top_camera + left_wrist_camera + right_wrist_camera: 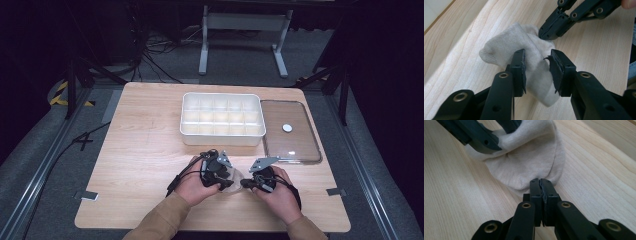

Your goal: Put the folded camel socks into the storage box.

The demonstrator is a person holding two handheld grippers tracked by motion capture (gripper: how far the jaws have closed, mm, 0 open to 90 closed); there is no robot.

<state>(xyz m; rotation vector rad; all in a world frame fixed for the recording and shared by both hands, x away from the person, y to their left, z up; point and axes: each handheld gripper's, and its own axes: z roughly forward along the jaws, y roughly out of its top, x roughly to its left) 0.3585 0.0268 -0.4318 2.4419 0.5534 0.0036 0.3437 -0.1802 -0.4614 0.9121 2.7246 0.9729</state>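
Wooden table [140, 165], white divided bin [221, 120] at the far side with its clear lid [300, 145] beside it, both well apart from the action. Beige sock [524, 50] lies bunched near the table's front edge. Left gripper [537, 71] jaws spread, straddling the sock; right gripper [540, 188] jaws pressed together at the sock's edge, fabric between them unclear. Risk: right grip is thin or absent, so the sock may slip if pulled; left could close on a bunched fold.

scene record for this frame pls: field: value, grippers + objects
surface: wooden table
item: beige sock, lying on table near its front edge
left gripper: open, jaws straddling sock
right gripper: shut, jaws pinching sock's edge
bin: white divided tray, compartments look empty
lid: clear lid flat on table beside tray, white knob
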